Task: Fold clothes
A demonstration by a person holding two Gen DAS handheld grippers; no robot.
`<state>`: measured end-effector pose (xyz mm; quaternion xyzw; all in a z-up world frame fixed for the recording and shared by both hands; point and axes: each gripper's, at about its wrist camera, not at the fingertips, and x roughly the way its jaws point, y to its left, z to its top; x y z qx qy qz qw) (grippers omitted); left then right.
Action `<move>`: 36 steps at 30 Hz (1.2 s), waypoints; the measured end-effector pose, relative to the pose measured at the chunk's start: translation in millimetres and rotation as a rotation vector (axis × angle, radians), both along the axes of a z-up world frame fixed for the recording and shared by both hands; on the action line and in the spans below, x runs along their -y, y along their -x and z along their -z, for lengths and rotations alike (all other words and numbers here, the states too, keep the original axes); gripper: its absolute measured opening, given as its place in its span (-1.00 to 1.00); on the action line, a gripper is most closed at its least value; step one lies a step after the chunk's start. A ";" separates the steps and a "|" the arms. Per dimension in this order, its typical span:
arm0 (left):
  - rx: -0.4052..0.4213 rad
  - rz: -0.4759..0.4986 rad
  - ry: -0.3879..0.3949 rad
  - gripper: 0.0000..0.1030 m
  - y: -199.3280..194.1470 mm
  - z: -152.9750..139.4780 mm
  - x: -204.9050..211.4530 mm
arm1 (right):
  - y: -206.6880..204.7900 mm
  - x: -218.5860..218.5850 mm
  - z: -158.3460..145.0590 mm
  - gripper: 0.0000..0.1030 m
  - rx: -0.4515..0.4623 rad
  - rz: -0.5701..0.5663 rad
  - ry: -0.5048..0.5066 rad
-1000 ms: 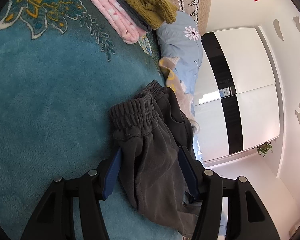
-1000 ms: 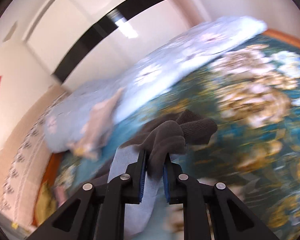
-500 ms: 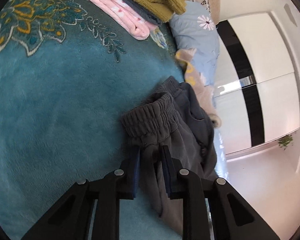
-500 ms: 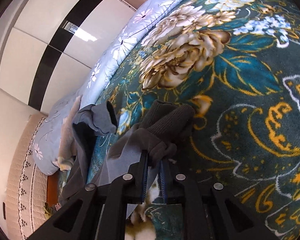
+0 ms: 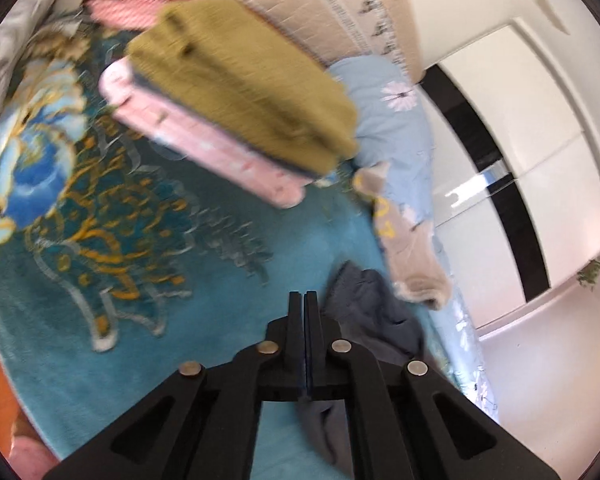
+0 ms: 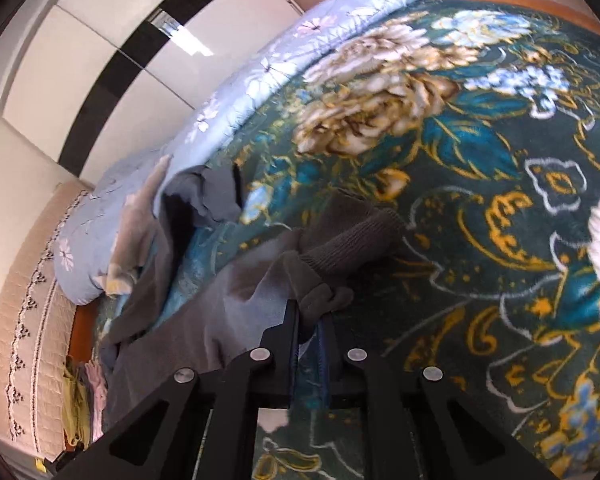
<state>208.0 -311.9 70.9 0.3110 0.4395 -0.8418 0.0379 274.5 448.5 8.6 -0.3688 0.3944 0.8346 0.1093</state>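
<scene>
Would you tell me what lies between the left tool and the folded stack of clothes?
In the left wrist view, only bare teal blanket lies between the left tool and the folded stack.

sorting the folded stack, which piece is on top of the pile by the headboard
The olive-green knit is on top. The pink garment lies at the bottom, with a thin dark layer sandwiched between them.
</scene>
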 end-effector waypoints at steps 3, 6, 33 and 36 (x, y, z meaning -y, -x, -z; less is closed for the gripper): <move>0.002 0.085 -0.095 -1.00 1.4 18.1 -14.2 | -1.0 -3.3 15.5 -0.83 0.022 0.029 0.051; 0.005 0.147 -0.163 -0.78 8.6 33.1 -37.2 | -2.0 -4.7 16.4 -0.83 0.016 0.031 0.061; 0.068 0.113 0.007 -0.80 20.1 12.4 -79.1 | -7.6 11.5 7.0 -0.83 -0.110 -0.072 0.032; 0.093 0.107 0.025 -0.80 15.8 20.9 -71.8 | -4.1 15.7 7.3 -0.83 -0.097 -0.099 0.023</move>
